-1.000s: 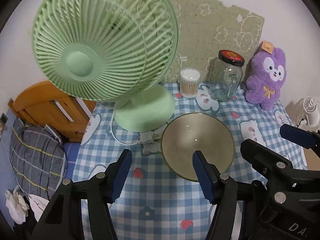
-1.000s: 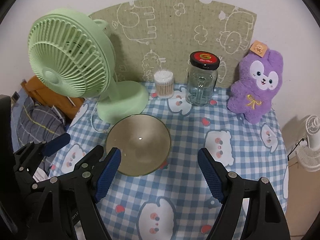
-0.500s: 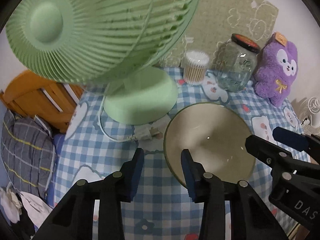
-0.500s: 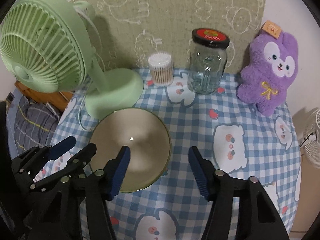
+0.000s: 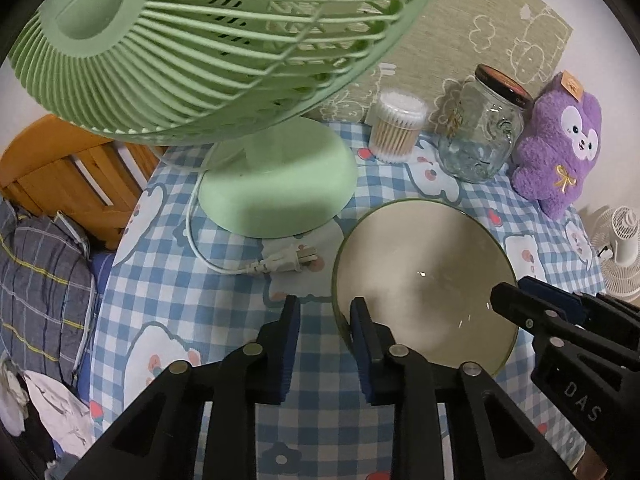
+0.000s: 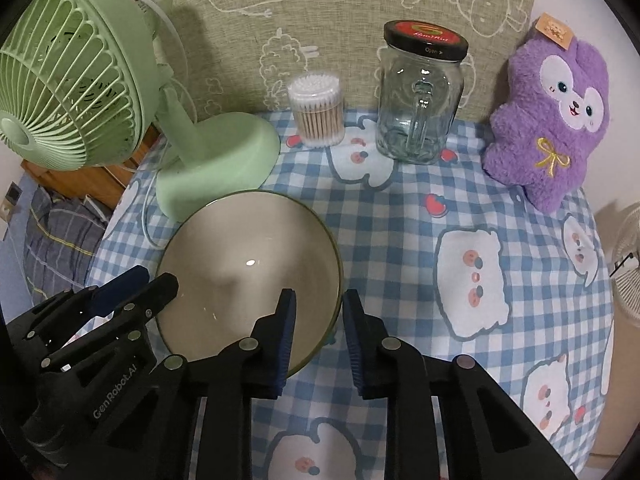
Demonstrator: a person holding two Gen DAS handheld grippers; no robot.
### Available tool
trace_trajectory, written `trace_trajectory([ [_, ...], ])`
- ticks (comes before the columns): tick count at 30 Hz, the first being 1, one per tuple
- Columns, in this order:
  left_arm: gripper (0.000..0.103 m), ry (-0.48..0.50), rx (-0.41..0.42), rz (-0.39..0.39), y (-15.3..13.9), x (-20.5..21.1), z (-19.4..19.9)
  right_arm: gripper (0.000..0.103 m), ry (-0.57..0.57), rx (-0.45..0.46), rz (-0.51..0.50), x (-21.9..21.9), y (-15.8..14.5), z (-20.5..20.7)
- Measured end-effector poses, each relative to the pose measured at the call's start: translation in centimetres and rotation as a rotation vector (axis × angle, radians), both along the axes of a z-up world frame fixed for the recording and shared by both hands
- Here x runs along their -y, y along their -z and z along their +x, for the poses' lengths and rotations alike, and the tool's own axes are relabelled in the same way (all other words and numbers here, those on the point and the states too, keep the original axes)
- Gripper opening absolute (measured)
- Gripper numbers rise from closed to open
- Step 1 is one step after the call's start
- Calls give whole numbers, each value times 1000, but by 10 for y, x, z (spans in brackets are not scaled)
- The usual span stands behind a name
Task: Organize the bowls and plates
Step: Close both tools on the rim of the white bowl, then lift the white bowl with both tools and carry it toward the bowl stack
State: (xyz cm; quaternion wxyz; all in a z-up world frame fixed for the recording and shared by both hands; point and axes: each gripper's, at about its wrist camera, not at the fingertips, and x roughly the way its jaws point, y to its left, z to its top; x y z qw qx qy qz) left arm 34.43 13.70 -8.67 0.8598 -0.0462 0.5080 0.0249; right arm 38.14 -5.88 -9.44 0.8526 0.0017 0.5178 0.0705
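A large beige bowl (image 5: 424, 276) with a green rim sits on the blue checked tablecloth; it also shows in the right wrist view (image 6: 248, 268). My left gripper (image 5: 325, 312) straddles the bowl's left rim, one finger inside and one outside, with a narrow gap between its pads. My right gripper (image 6: 319, 307) straddles the bowl's right rim the same way. Neither pair of pads visibly presses the rim. Each gripper shows at the edge of the other's view.
A green desk fan (image 5: 224, 40) stands just left of the bowl, its plug (image 5: 284, 262) lying by the rim. A cotton swab tub (image 6: 317, 110), a glass jar (image 6: 420, 96) and a purple plush (image 6: 552, 120) line the back. A wooden chair (image 5: 68, 184) stands beyond the table's left edge.
Both grippers have moved forward and down to the bowl's rim and have narrowed from wide open to a small gap. The bowl has not moved.
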Motion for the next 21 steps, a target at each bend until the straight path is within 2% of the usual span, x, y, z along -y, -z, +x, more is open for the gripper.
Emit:
trace_trajectory([
  [9,11,7,-20,-2,10,8,5,23,-9,3,-28,-2,11,6],
  [12,10,8,-12,25,11,13,4,14,-3,2,-46,-1,16,7],
  [21,10,4,-47,61,11,17,-3,10,29,-32,27,6,13,3],
])
